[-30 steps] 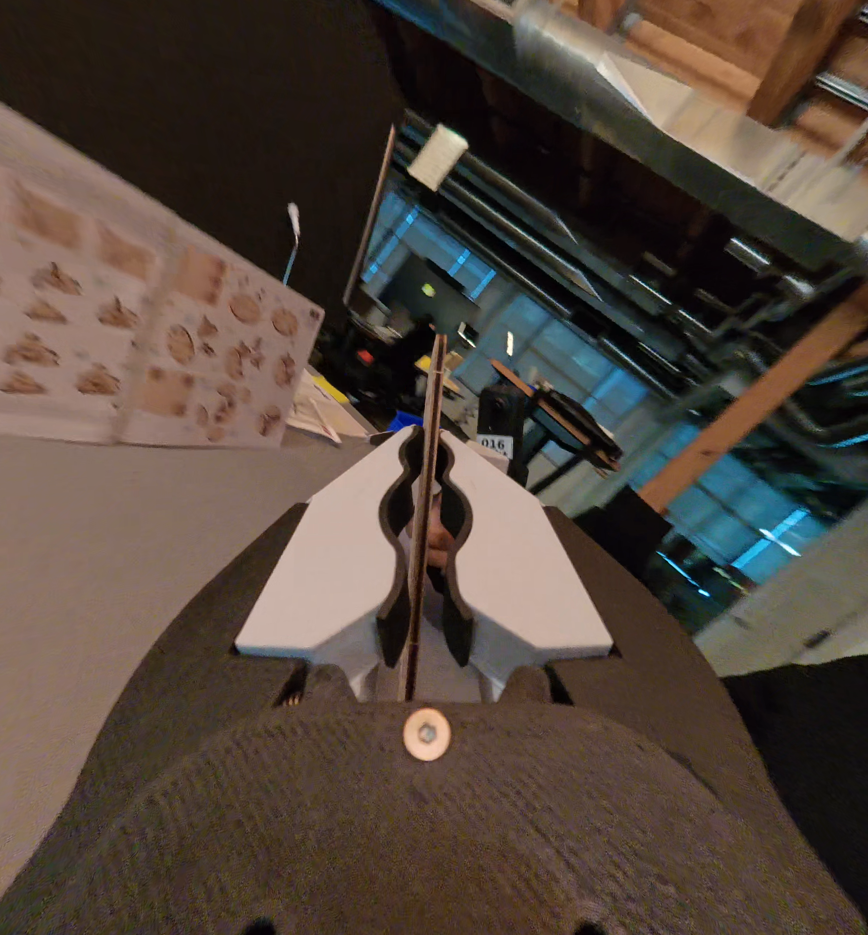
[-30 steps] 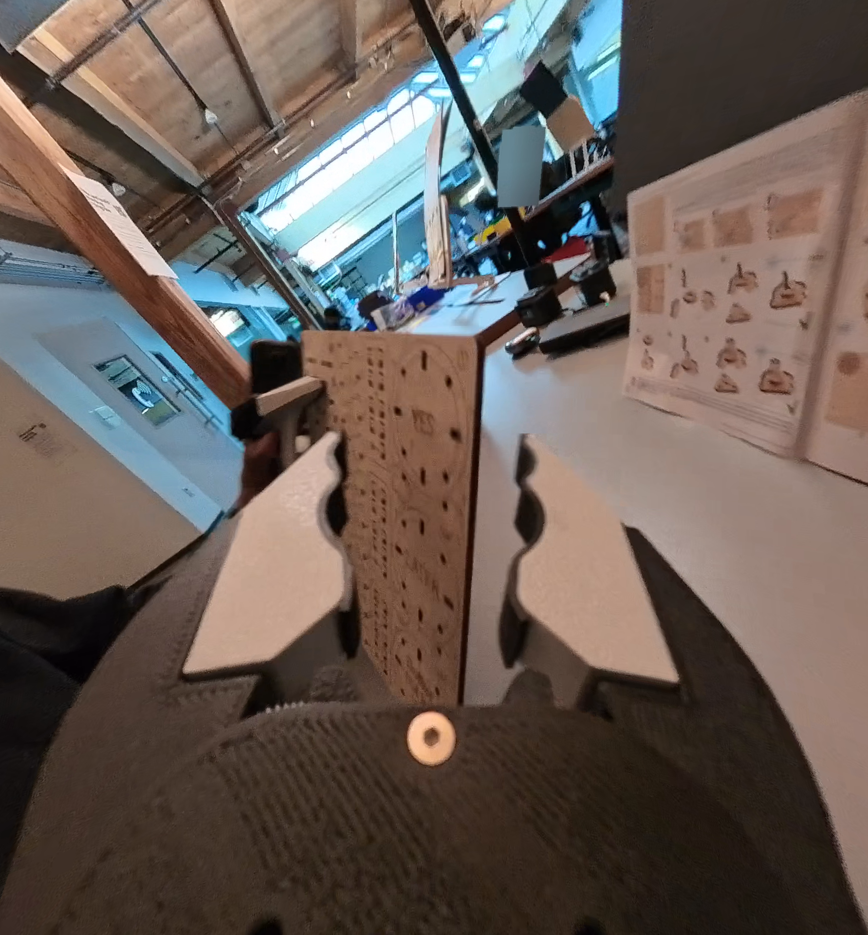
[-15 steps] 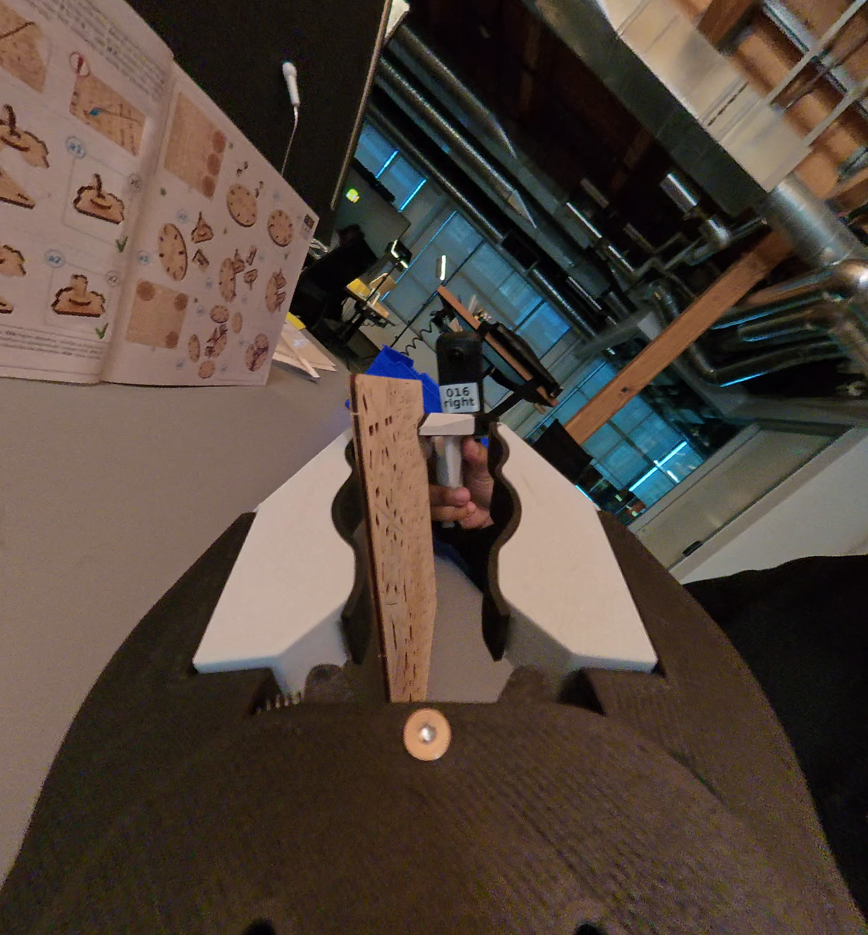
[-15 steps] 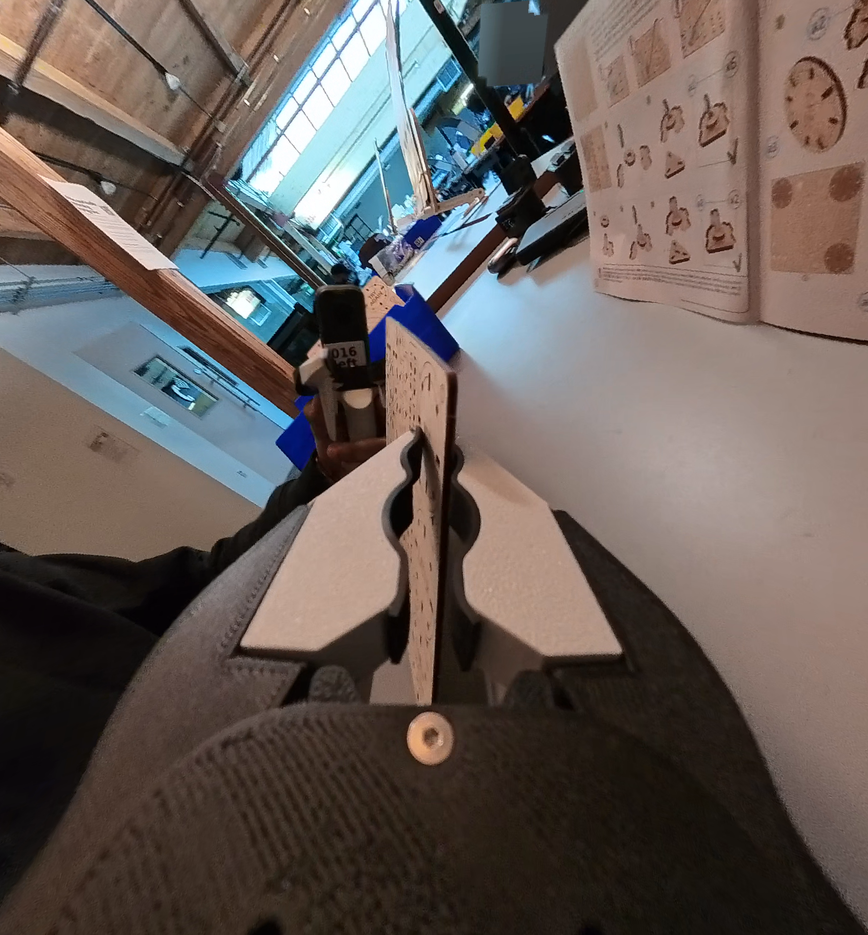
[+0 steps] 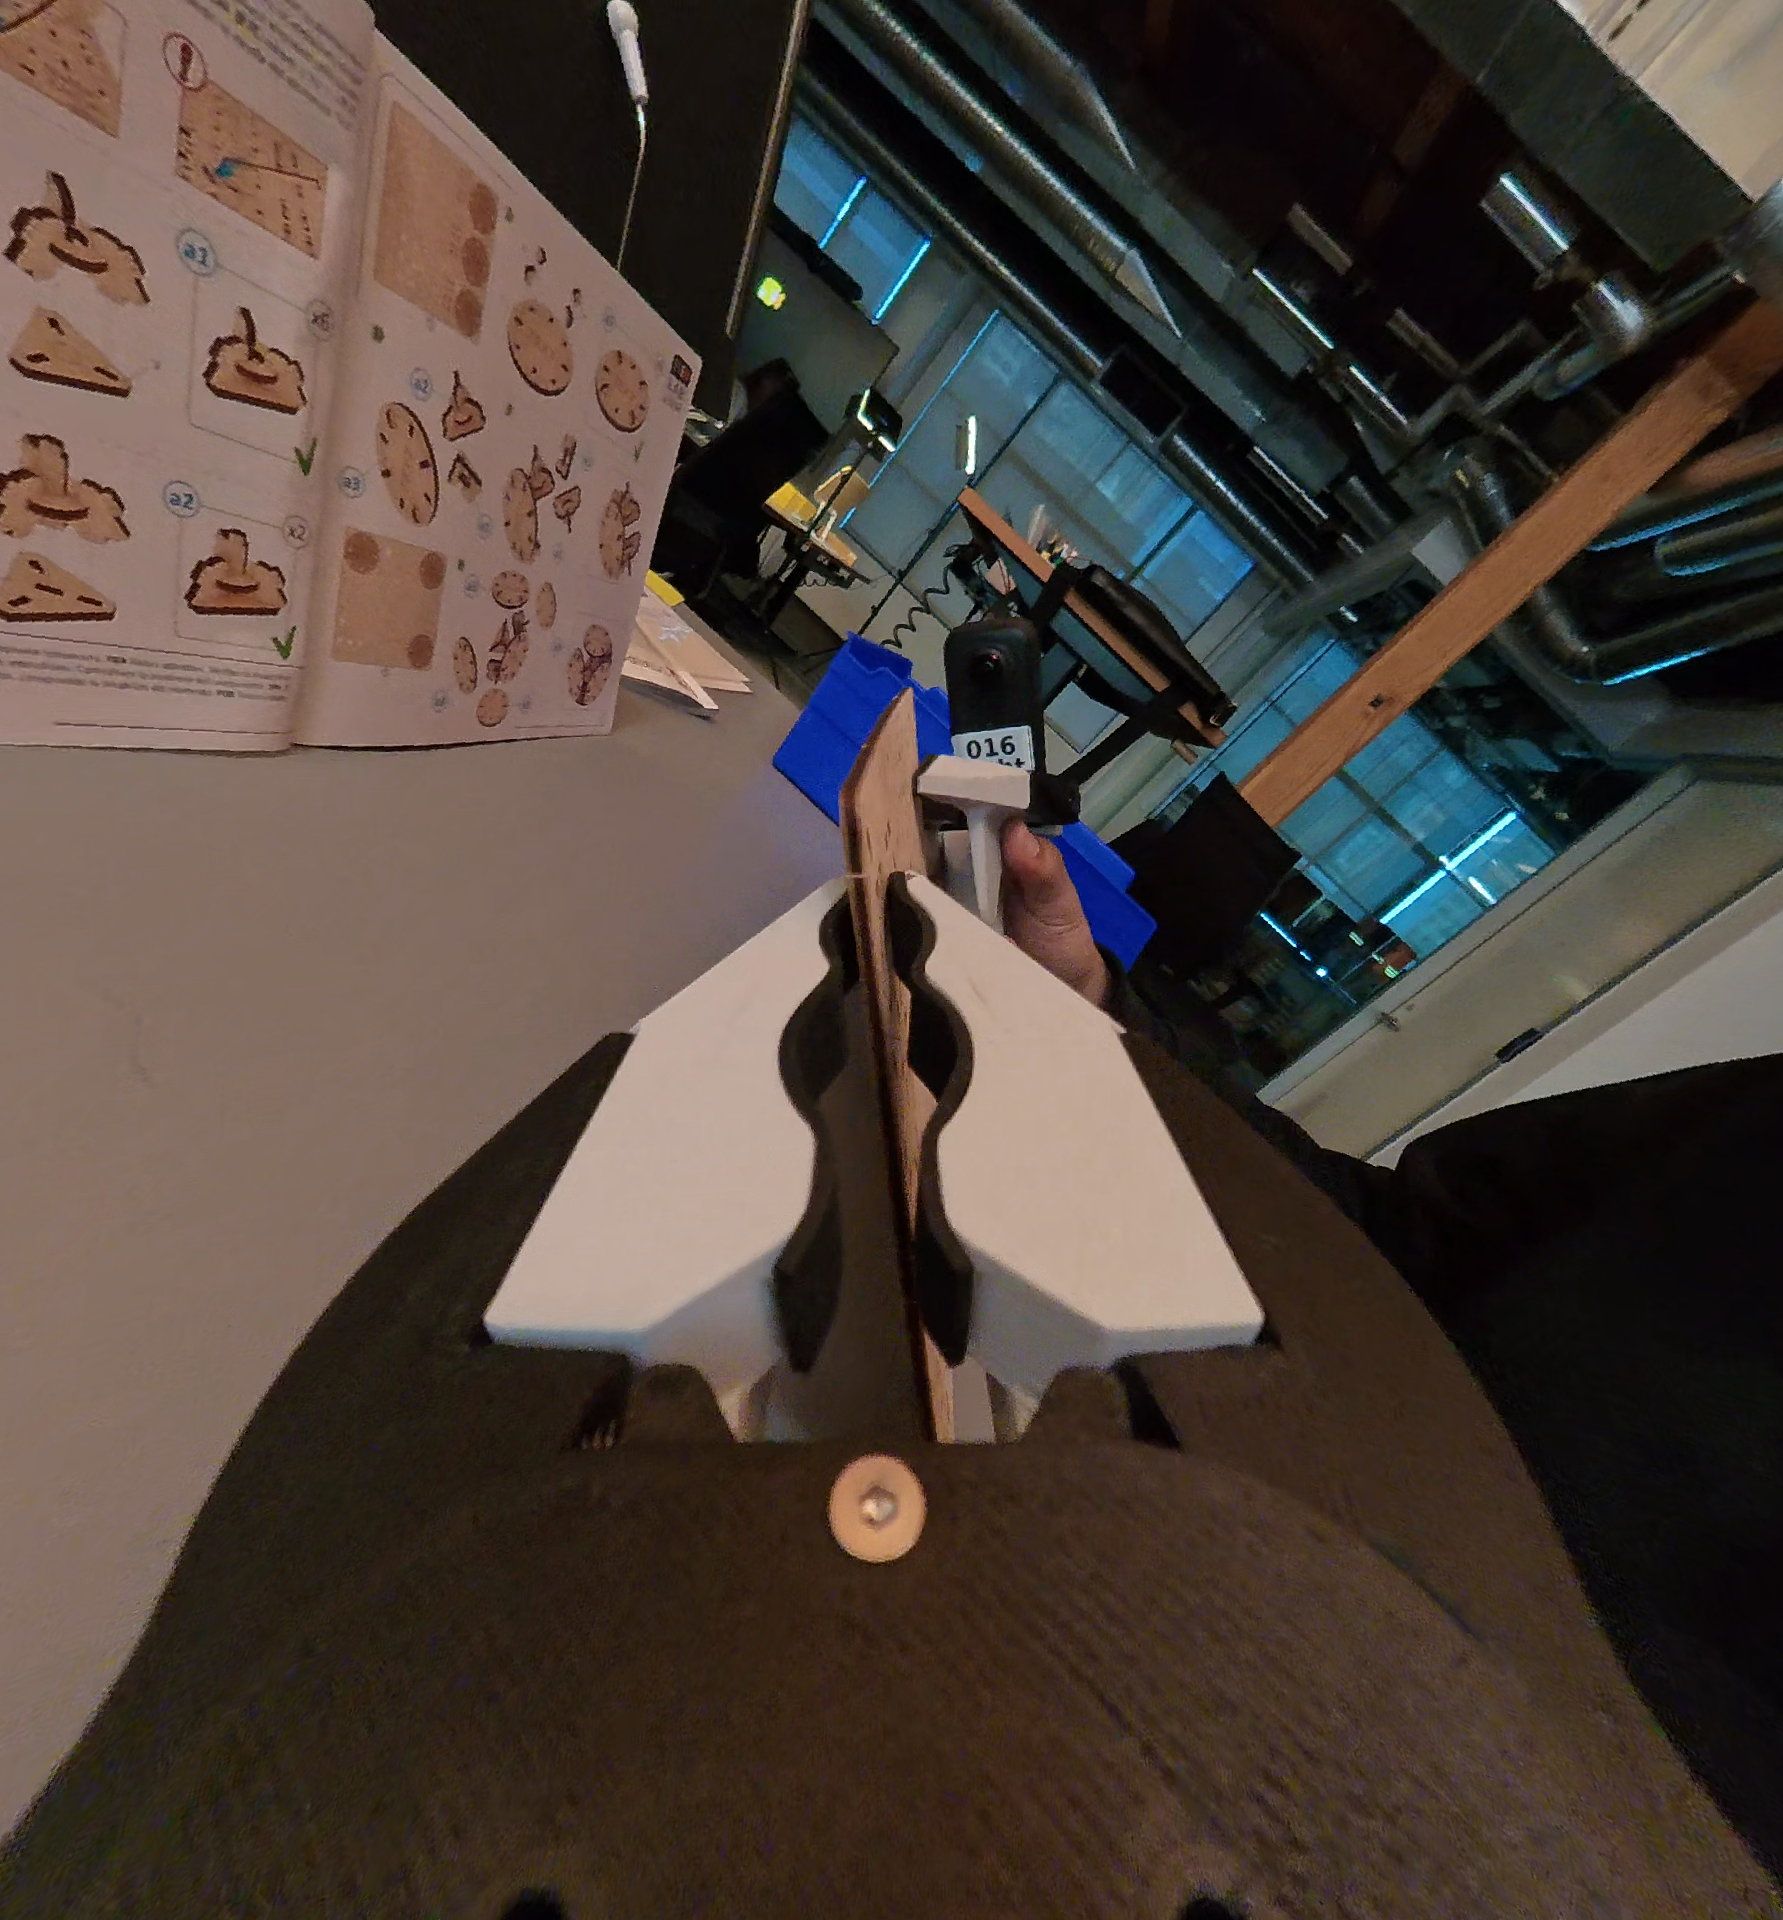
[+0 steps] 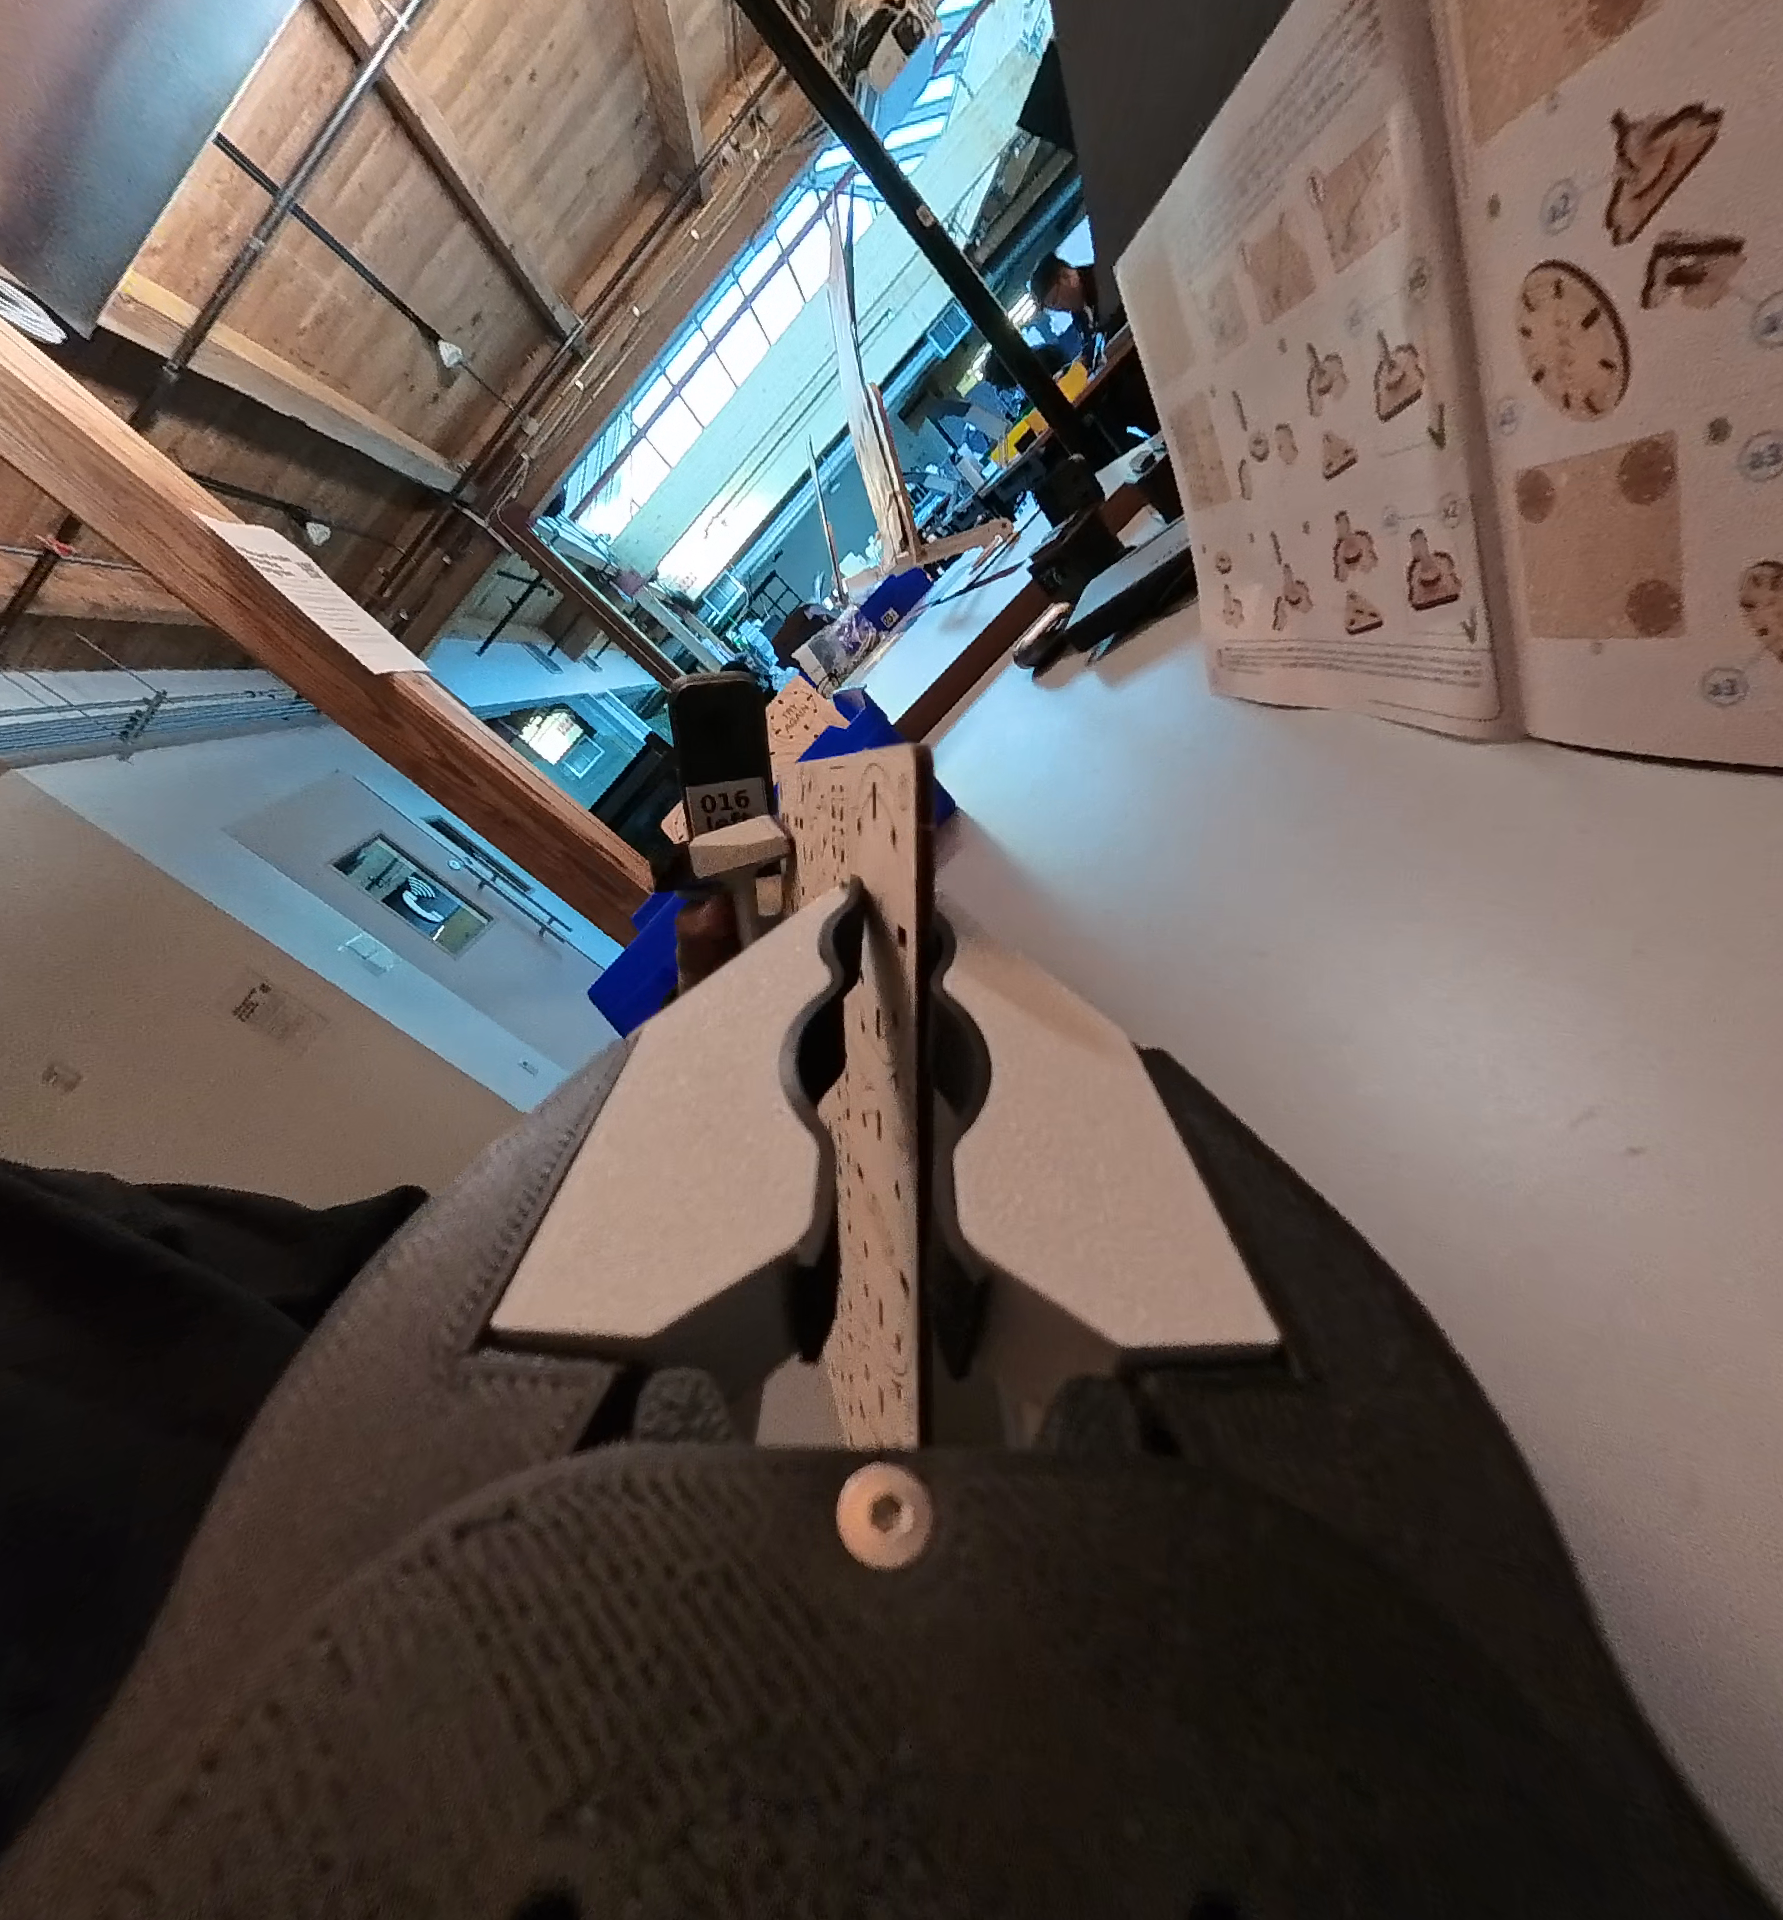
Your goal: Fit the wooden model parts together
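An open booklet (image 5: 274, 395) stands on the grey table (image 5: 295, 987). A blue bin (image 5: 835, 717) sits at the table's edge. Wooden beams (image 6: 243, 613) cross overhead.

1. Between the pads of my left tongs (image 5: 882, 894) stands a thin wooden sheet (image 5: 892, 1049), edge-on, running past the tips.
2. My right tongs (image 6: 892, 914) clamp the same sheet from the opposite end.
3. Beyond both tips lies a bin (image 5: 825, 717).
4. An open instruction booklet (image 5: 243, 416) stands on the table (image 5: 243, 1039), left of my left tongs, right of my right.
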Tool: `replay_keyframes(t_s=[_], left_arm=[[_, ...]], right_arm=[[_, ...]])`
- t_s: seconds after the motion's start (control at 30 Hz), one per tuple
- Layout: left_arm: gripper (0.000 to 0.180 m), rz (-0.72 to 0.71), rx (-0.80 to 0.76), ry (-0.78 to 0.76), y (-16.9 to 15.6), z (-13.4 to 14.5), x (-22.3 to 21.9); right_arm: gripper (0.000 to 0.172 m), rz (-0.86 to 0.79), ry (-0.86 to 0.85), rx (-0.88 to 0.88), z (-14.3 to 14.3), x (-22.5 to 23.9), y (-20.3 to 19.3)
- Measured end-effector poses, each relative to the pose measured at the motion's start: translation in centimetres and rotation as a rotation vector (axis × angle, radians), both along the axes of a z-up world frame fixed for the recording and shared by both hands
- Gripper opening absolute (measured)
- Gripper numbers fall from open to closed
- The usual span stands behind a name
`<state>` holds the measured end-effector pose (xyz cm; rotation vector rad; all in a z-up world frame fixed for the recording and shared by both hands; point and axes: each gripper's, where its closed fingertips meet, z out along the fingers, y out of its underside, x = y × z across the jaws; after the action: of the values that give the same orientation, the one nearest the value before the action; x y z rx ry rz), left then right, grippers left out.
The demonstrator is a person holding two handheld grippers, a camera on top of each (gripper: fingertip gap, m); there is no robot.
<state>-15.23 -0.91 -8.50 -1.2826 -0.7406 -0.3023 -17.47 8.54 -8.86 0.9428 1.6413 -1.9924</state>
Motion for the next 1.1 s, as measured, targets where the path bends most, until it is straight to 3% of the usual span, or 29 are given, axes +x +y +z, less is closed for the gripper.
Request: replay_keyframes(t_s=[0.2,0.4,0.6,0.83,1.1], left_arm=[[0.002,-0.001,-0.012,0.027,0.0,0.1,0.2],[0.002,-0.004,-0.007,0.024,0.0,0.1,0.2],[0.002,0.008,-0.012,0.027,-0.2,0.0,0.1],[0.003,0.030,-0.033,0.030,-0.2,-0.2,-0.2],[0.003,0.042,-0.040,0.023,-0.3,-0.4,-0.4]], right_arm=[[0.024,-0.009,-0.059,-0.056,0.5,-0.4,0.9],[0.030,0.003,-0.048,0.004,-0.5,-0.2,0.4],[0.031,0.026,-0.029,0.074,-1.5,0.4,-0.5],[0.014,0.032,-0.022,0.089,-1.7,0.5,-0.6],[0.014,0.034,-0.044,0.085,-2.1,0.4,-0.6]])
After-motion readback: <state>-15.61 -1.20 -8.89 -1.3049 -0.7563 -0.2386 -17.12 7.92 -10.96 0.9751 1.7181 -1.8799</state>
